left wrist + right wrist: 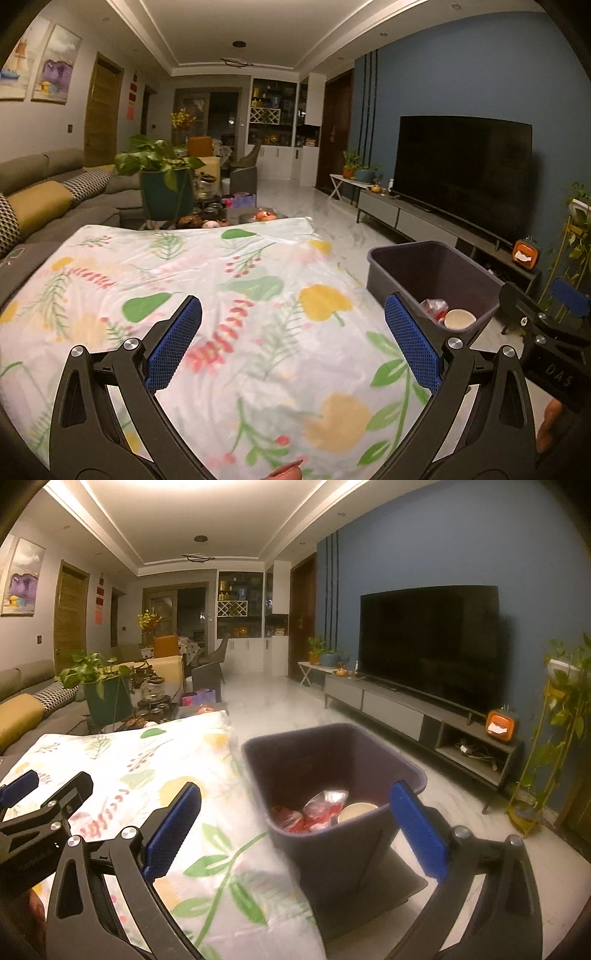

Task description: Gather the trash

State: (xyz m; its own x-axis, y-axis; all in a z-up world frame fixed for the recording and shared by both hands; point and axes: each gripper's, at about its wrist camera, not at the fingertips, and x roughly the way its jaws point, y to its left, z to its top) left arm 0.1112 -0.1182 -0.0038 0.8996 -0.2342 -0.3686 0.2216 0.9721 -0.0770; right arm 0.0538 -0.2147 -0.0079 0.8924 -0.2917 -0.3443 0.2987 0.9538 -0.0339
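My left gripper is open above a table covered with a floral cloth, and nothing lies between its blue pads. A dark plastic bin stands on the floor off the table's right edge. Inside it are a paper cup and a red wrapper. My right gripper hovers open and empty just over the near rim of the bin, above the cup and red wrappers. Each gripper shows in the other's view: the right gripper and the left gripper.
A large TV on a low grey stand lines the blue wall to the right. A sofa is on the left, with a potted plant and a cluttered coffee table beyond the cloth. A plant stand is far right.
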